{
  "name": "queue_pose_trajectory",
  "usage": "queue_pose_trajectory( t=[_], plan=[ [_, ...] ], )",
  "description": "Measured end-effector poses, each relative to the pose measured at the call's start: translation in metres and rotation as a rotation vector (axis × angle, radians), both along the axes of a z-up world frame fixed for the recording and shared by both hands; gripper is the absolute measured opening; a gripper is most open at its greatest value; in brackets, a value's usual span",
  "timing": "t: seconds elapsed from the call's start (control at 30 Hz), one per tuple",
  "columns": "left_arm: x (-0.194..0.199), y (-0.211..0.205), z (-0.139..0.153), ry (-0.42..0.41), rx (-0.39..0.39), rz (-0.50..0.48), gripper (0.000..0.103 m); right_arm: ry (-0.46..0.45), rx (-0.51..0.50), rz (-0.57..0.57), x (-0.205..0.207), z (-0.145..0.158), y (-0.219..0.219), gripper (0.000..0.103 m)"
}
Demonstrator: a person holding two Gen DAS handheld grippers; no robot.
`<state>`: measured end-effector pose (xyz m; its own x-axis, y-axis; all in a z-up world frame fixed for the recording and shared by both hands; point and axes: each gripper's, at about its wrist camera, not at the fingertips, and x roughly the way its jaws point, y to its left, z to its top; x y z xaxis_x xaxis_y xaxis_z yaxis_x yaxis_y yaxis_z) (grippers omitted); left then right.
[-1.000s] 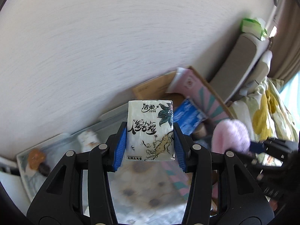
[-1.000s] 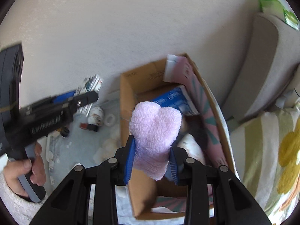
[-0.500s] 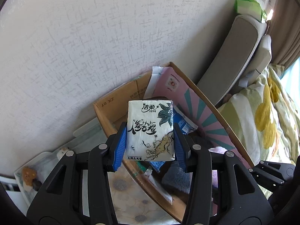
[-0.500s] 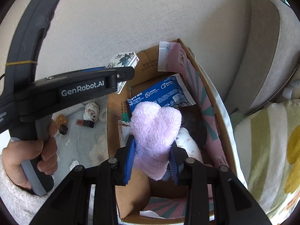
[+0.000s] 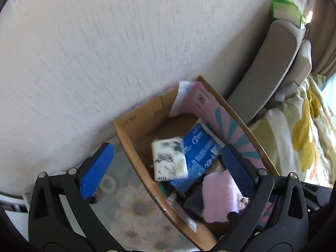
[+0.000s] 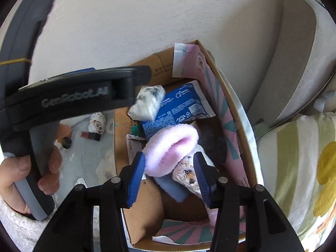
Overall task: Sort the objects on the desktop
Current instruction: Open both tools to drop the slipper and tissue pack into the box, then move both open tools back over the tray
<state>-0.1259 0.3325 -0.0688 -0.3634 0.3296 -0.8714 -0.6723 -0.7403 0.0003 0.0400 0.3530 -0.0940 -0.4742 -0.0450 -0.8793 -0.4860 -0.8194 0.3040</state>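
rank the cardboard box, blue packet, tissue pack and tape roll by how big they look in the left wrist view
1. cardboard box
2. blue packet
3. tissue pack, blurred, and it may sit nearer the camera than the packet, so that order is unsure
4. tape roll

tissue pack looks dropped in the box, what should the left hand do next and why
Probably lift the left gripper clear of the cardboard box and go for another item on the table. Its fingers have just opened wide, and the tissue pack lies loose on the blue packet, touching neither finger.
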Motion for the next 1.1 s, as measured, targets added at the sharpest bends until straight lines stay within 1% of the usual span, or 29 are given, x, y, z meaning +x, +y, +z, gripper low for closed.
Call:
queue_pose_trajectory(
  t=[0.07, 0.2, 0.37, 0.5, 0.63, 0.83, 1.1],
  plan=[
    [0.002, 0.002, 0.002, 0.006, -0.013, -0.017, 0.103, -0.001, 0.002, -0.009, 0.003, 0.001, 0.001, 0.044],
    [0.004, -0.001, 0.005, 0.034, -0.036, -0.016, 0.103, -0.004, 0.006, -0.016, 0.005, 0.004, 0.000, 0.044],
    [0.006, -0.013, 0.008, 0.001, -0.002, -0.012, 0.103, -0.006, 0.002, -0.014, 0.004, 0.002, -0.004, 0.044],
    [0.008, -0.026, 0.016, 0.011, 0.007, -0.006, 0.103, 0.004, -0.004, -0.008, 0.005, 0.006, -0.009, 0.044],
    [0.008, -0.044, 0.025, 0.014, 0.040, 0.015, 0.103, -0.003, 0.041, 0.018, 0.002, 0.013, -0.018, 0.044],
    [0.007, -0.076, 0.039, 0.012, 0.090, 0.059, 0.103, 0.007, 0.073, 0.031, -0.002, 0.023, -0.029, 0.044],
    [0.005, -0.126, 0.056, 0.040, 0.119, 0.131, 0.103, 0.019, 0.103, 0.054, -0.012, 0.034, -0.044, 0.044]
  ],
)
